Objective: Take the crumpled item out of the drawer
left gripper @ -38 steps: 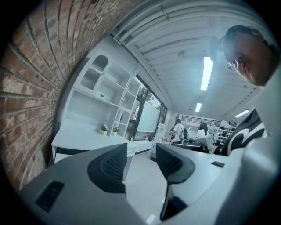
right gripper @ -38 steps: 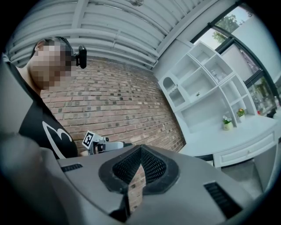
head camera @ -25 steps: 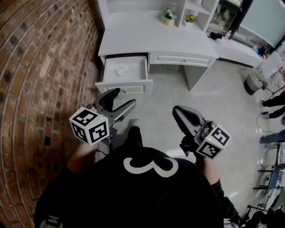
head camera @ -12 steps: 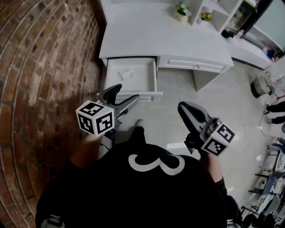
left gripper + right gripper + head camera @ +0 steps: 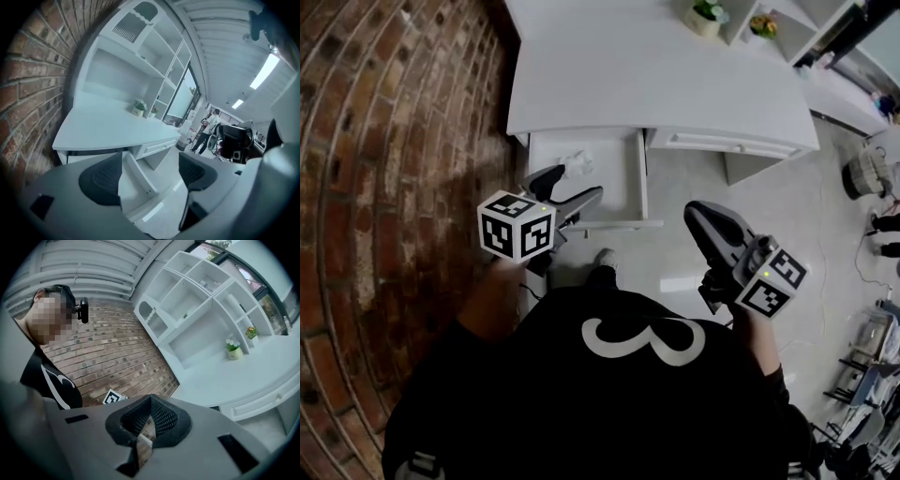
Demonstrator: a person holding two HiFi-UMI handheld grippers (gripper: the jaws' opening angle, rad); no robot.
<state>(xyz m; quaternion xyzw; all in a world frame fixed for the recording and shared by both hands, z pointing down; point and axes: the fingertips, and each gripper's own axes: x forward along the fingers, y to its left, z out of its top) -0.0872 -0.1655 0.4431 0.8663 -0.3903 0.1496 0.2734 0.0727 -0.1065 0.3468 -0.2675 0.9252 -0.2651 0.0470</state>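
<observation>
Hovering at the open drawer, nothing grabbed

In the head view my left gripper (image 5: 575, 185) overlaps the drawer's (image 5: 640, 183) front left corner. Its jaws are opening wide with nothing between them. The crumpled item (image 5: 578, 164), white, lies inside toward the drawer's back edge, left of middle, clear of the jaws. My right gripper (image 5: 703, 214) sits off the drawer's front right corner, jaws together, empty. The drawer sticks out from under the white desk (image 5: 656, 84).

desk (image 5: 656, 84): potted plant (image 5: 706, 16) | open drawer (image 5: 619, 183): white crumpled item (image 5: 578, 166)
</observation>
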